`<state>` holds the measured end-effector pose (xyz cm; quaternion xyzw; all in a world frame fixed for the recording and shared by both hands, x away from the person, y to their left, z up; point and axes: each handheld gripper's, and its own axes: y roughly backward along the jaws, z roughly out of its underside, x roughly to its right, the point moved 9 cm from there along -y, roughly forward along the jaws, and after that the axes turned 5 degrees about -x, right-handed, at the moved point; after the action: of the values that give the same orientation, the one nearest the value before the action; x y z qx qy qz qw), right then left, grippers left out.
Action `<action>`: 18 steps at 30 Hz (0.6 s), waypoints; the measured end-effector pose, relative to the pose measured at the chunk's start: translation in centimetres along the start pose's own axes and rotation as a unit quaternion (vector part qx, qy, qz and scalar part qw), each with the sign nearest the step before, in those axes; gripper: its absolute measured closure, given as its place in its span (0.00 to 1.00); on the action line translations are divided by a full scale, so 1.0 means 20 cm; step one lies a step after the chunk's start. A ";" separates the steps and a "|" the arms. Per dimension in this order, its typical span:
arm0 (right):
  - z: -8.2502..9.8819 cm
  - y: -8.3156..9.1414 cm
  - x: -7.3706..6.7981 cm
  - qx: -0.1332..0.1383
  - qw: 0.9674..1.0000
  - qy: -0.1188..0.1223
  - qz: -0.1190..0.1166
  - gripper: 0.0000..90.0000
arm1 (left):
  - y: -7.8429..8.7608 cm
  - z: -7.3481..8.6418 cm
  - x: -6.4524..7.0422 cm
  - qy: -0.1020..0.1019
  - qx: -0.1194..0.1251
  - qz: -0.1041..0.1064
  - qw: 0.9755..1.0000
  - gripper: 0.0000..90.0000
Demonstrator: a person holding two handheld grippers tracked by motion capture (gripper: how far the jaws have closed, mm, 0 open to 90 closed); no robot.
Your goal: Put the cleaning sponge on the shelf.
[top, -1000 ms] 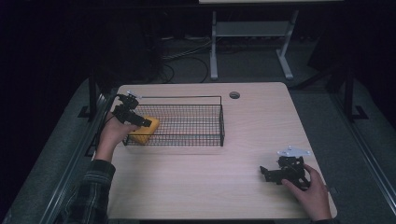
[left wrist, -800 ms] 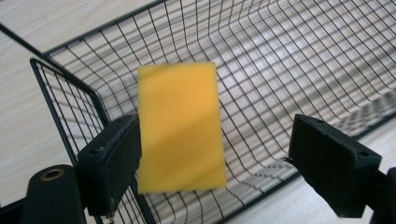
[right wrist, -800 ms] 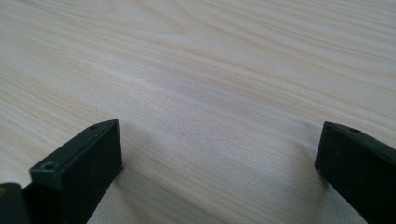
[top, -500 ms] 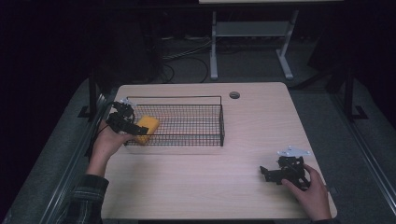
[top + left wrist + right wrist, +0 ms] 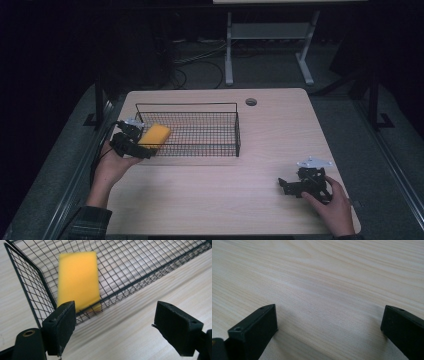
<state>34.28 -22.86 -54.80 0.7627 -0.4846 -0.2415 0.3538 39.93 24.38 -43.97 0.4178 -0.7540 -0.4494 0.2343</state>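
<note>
A yellow sponge [image 5: 156, 135] sits inside the left end of the black wire basket [image 5: 237, 131]. In the left gripper view the sponge [image 5: 77, 282] looks blurred, behind the basket's near wall [image 5: 150, 267]. My left gripper [image 5: 136, 141] is held just outside the basket's left corner. Its jaws are wide apart, with nothing between them [image 5: 116, 330]. My right gripper [image 5: 286, 186] rests low on the table at the front right, open over bare wood [image 5: 329, 332].
The wooden table [image 5: 260, 150] has a round cable hole [image 5: 251, 102] near its back edge. A white-legged desk frame [image 5: 270, 35] and cables stand on the dark floor behind. The table's left edge is close to my left hand.
My left gripper has let go of the sponge and drawn back left and toward the person, out of the basket. The sponge stays in the basket's left end. The right gripper has not moved.
</note>
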 end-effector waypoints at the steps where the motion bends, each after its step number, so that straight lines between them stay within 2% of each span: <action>1: 0.00 0.00 0.00 0.000 1.000 0.000 0.000 0.00 | 0.00 0.01 0.01 -0.001 0.000 0.000 1.000 0.19; 8: 0.00 0.00 0.00 0.000 1.000 0.000 0.000 0.00 | -0.04 0.10 0.06 -0.008 0.003 0.000 1.000 0.19; 18: 0.00 0.00 0.00 0.000 1.000 0.000 0.000 0.00 | -0.09 0.20 0.10 -0.020 0.013 0.000 1.000 0.19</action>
<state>34.29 -22.86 -54.80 0.7628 -0.4845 -0.2412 0.3539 36.71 24.10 -47.49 0.4119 -0.7644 -0.4475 0.2139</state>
